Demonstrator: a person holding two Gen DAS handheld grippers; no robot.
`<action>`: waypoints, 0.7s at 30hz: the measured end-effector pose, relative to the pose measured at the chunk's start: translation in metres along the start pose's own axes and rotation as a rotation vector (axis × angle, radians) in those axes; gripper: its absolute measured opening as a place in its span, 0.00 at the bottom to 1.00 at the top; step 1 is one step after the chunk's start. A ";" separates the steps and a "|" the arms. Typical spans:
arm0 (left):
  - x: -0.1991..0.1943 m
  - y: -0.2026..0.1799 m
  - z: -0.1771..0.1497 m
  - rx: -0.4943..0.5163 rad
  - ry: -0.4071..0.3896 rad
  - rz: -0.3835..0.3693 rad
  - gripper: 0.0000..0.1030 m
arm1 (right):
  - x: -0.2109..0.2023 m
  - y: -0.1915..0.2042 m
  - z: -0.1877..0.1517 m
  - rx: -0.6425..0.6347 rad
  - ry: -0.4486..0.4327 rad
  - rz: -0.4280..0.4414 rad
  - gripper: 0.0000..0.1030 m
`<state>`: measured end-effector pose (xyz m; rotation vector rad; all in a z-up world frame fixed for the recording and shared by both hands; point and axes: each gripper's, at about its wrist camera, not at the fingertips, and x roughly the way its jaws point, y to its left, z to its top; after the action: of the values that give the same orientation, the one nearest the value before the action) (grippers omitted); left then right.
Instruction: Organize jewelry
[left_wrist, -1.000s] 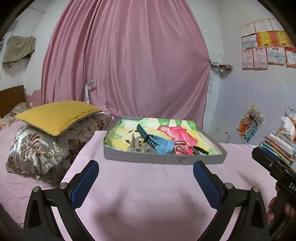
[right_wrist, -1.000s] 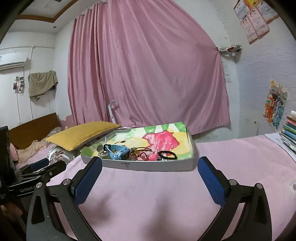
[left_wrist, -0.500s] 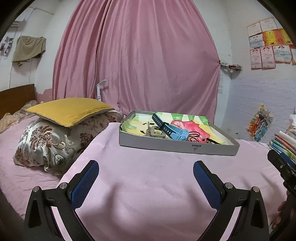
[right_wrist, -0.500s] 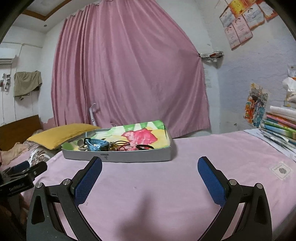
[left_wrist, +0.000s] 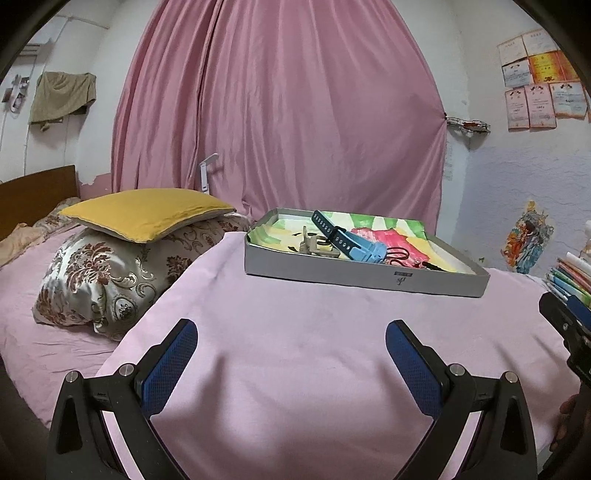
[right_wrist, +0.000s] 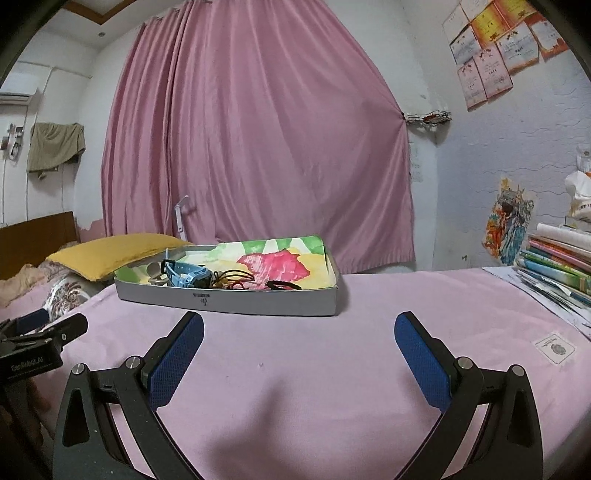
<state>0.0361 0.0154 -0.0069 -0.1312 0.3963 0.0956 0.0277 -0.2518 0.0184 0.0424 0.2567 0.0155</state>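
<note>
Both the left gripper (left_wrist: 291, 341) and right gripper (right_wrist: 299, 332) hover spread wide and empty. The light, floppy blue rubber watch (right_wrist: 186, 275) in the shallow grey cardboard tray (right_wrist: 229, 302) probably grips best across its stiffer case.

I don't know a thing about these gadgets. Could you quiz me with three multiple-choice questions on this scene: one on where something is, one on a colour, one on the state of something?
1. Where does the blue watch lie?
A. On the yellow pillow
B. Inside the grey tray
C. On the book stack

2. What colour is the curtain?
A. Green
B. White
C. Pink

3. How are the left gripper and right gripper set?
A. Both open, holding nothing
B. Both shut on jewelry
C. One open, one shut

Answers:
1. B: the watch rests among the jewelry in the grey tray.
2. C: pink fabric fills the back wall.
3. A: each pair of blue pads stands wide apart over bare pink cloth.
</note>
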 end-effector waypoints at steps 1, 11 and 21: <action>0.000 0.001 0.000 -0.002 0.000 -0.001 0.99 | 0.000 0.000 0.000 0.003 0.001 0.001 0.98; 0.000 -0.001 0.000 0.020 -0.008 0.008 0.99 | 0.002 0.000 0.001 0.003 0.024 -0.002 0.98; 0.000 -0.002 0.000 0.026 -0.012 0.004 0.99 | 0.002 0.001 0.001 -0.004 0.033 -0.002 0.98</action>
<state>0.0363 0.0134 -0.0070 -0.1045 0.3857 0.0955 0.0299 -0.2503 0.0186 0.0380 0.2900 0.0148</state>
